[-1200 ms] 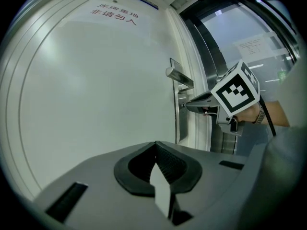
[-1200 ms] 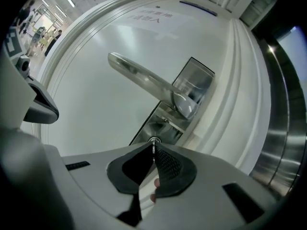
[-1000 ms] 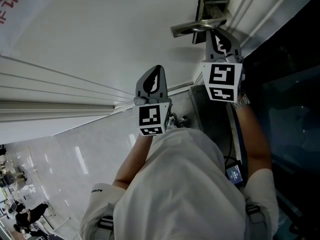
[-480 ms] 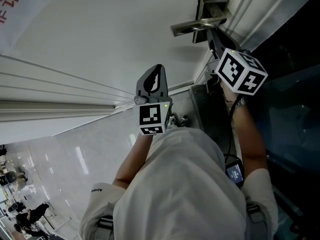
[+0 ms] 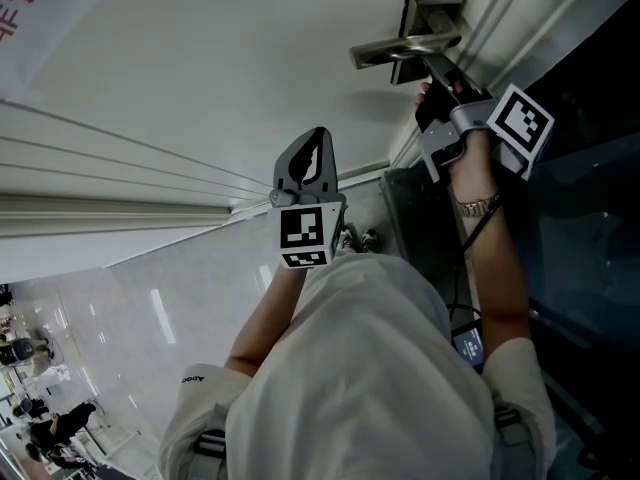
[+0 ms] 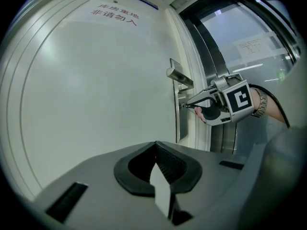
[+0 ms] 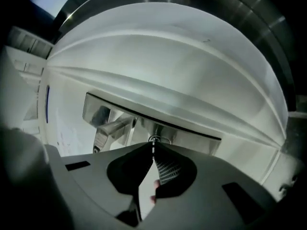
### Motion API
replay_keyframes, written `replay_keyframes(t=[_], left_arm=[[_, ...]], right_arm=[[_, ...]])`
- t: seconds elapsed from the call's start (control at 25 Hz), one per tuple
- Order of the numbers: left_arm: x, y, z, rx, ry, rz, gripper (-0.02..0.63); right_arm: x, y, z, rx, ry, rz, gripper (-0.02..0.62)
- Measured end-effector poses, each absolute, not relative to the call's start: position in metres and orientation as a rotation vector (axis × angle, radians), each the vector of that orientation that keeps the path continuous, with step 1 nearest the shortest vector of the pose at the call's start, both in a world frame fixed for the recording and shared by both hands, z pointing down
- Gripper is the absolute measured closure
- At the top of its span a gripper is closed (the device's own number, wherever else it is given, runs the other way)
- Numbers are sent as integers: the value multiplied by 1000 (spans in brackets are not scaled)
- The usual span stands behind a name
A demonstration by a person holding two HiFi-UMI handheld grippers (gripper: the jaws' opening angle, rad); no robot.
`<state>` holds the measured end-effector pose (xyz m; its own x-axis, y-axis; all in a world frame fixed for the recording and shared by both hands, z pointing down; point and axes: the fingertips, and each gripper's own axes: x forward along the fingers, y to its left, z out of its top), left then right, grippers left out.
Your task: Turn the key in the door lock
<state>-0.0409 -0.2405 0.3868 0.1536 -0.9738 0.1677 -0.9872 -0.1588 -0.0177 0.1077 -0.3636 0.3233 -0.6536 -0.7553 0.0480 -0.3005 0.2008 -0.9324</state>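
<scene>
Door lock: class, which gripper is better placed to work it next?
Right. The right gripper is shut on the key in the lock under the door handle; the left gripper, shut and empty, hangs back.

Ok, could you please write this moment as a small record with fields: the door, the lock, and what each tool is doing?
door: white, red print near its top
handle: metal lever, above the lock, not touched
lock: round metal cylinder in the plate below the handle
key: only a thin edge shows, at the lock, between the right tool's tips
right tool: at the lock, jaws shut on the key
left tool: jaws together, nothing between them, held away from the door
</scene>
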Motion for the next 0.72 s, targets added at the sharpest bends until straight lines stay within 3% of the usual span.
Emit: replay_keyframes(t=[0.32,0.48,0.52,0.6,0.72], left_arm=[[-43,-240,387,2309,-1976,211,600],[-44,-239,387,2309,-1976,210,600],[-45,-239,388,2307,-1977,210,600],[-46,-239,388,2303,-1978,209,600],[-46,-239,389,2303,-1975,208,600]], right_arm=[[107,-365,325,-819,1865,-1596,583],[106,-363,322,-919,2082,-1431,581],[105,-361,321,-964,2163,-1361,571],[100,-357,317,-1053,2327,-1202,478],[97,-353,317,-1262,2587,-882,449]])
